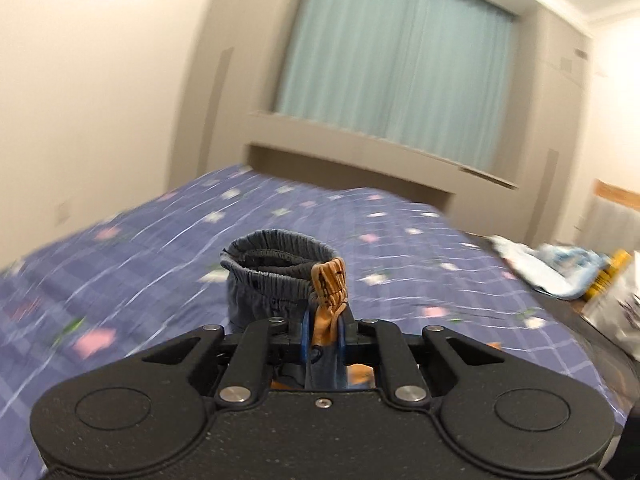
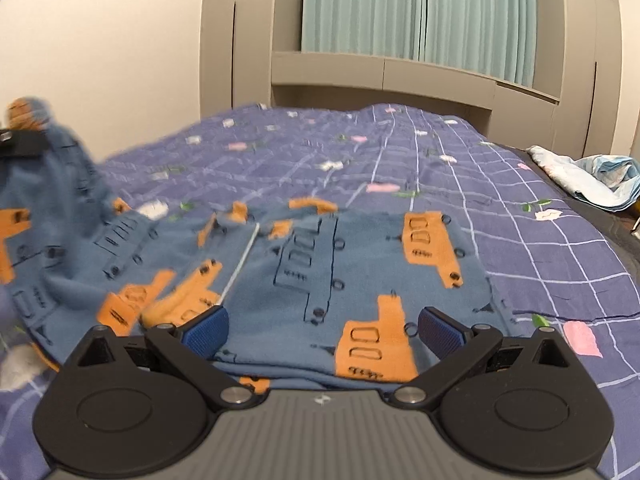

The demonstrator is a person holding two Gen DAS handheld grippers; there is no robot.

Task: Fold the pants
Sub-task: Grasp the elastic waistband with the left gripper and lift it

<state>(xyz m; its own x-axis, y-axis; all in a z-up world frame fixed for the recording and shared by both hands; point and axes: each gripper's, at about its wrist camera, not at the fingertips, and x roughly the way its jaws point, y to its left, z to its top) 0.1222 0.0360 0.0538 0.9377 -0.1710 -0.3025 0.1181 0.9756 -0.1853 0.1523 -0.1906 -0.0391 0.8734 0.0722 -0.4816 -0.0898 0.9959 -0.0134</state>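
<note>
My left gripper (image 1: 322, 336) is clenched on the elastic cuff of the pants (image 2: 320, 272), that end lifted off the bed (image 2: 540, 240). My right gripper (image 2: 323, 330) hangs with its fingers spread wide over the flat part of the cloth, gripping nothing. I judge the fold barely begun — one end raised, nothing laid over yet. The lifted end is blurred, and my own gripper hides the near edge — whether any layer is already doubled, I cannot tell.

Checked purple bedspread (image 2: 540, 240); pale green curtain (image 2: 420, 12) behind; crumpled light-blue cloth (image 2: 600, 180) at bed's edge.
</note>
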